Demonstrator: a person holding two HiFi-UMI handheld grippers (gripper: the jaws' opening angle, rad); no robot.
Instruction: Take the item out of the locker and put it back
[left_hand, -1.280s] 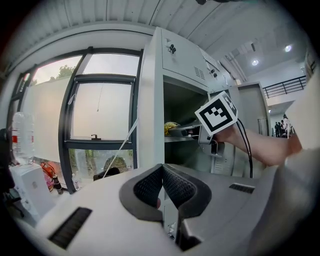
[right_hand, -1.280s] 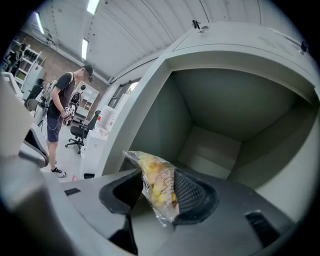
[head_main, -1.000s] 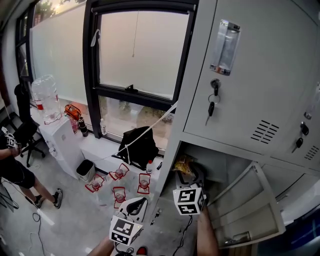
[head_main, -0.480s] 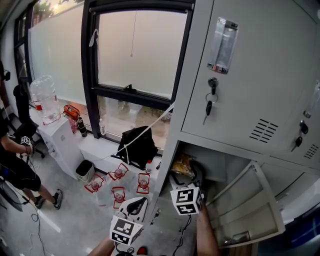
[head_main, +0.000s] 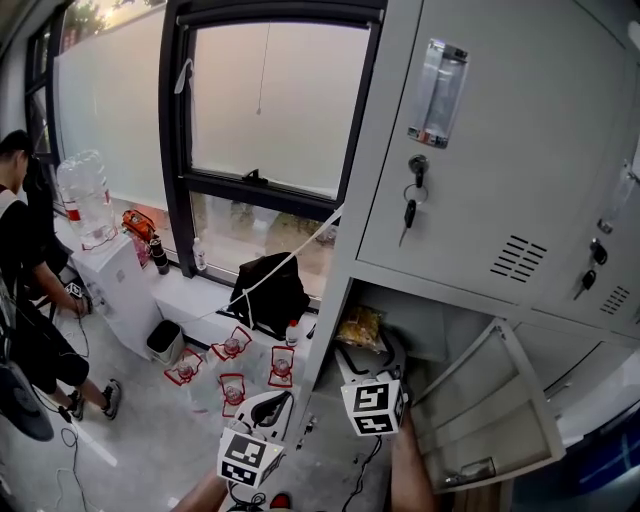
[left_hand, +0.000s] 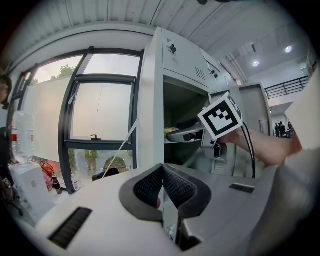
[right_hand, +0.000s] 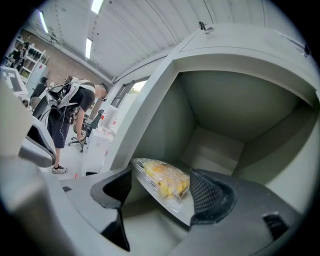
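Observation:
A clear plastic packet of yellow food (right_hand: 162, 181) lies in the open locker compartment (right_hand: 210, 125). My right gripper (right_hand: 160, 192) reaches into that compartment. Its jaws have just been opening and stand wide on either side of the packet, with the left pad clearly apart from it. In the head view the packet (head_main: 358, 326) shows just beyond the right gripper (head_main: 368, 352). My left gripper (left_hand: 162, 187) is shut with nothing in it. It hangs outside the locker, low and to the left (head_main: 272, 410).
The compartment's grey door (head_main: 490, 410) hangs open to the right. Shut lockers with keys (head_main: 410, 210) sit above. A black bag (head_main: 270, 285) and red-and-white items (head_main: 232, 345) lie below the window. A person (head_main: 20, 250) bends by a water dispenser (head_main: 110, 280) at far left.
My right gripper's marker cube has slid slightly left and down. The person at the left has stepped further into view. My left gripper has stayed in place.

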